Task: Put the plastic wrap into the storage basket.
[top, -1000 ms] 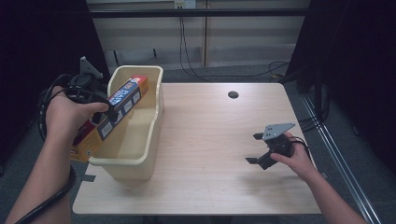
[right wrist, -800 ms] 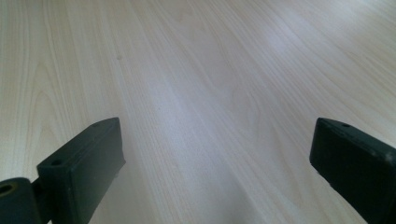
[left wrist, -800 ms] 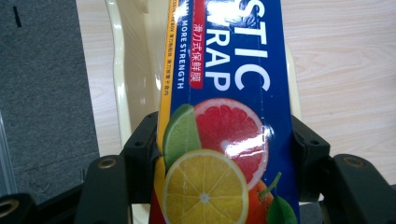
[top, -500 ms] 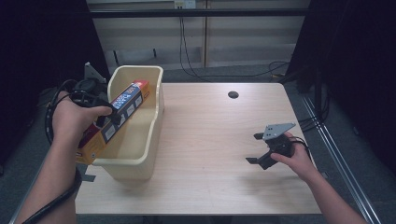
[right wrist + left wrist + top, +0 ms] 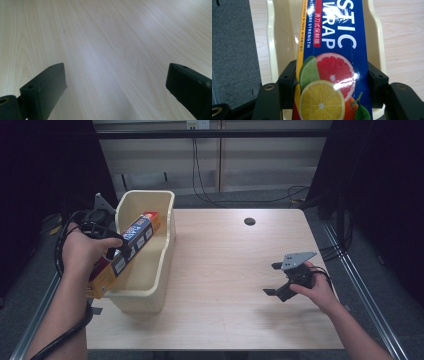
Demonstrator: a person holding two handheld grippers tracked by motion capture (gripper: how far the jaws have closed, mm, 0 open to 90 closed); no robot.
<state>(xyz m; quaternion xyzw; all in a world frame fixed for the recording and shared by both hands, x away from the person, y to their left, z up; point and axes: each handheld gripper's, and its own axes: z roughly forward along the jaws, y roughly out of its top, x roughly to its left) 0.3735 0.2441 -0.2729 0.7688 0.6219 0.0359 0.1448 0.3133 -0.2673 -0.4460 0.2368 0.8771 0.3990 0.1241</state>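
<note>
A long blue, red and yellow plastic-wrap box [image 5: 131,245] with citrus fruit printed on it [image 5: 332,62] is held slanted over the cream plastic bin [image 5: 167,227]. Its far end is inside the bin and its near end sticks out past the bin's left rim. My left gripper [image 5: 120,251] is shut on the box, one jaw pressing each long side [image 5: 332,82], with the bin's inner wall [image 5: 283,37] below. My right gripper [image 5: 272,279] rests on the table at the right, open, with bare wood between its jaws [image 5: 115,85].
The wooden table [image 5: 235,270] has a small dark round hole [image 5: 249,221] near its far edge. The bin stands along the table's left edge. Cables hang behind the table, and grey floor lies to the left.
My left hand has lowered the box toward the bin and drawn it slightly nearer. The right gripper has stayed in place.
</note>
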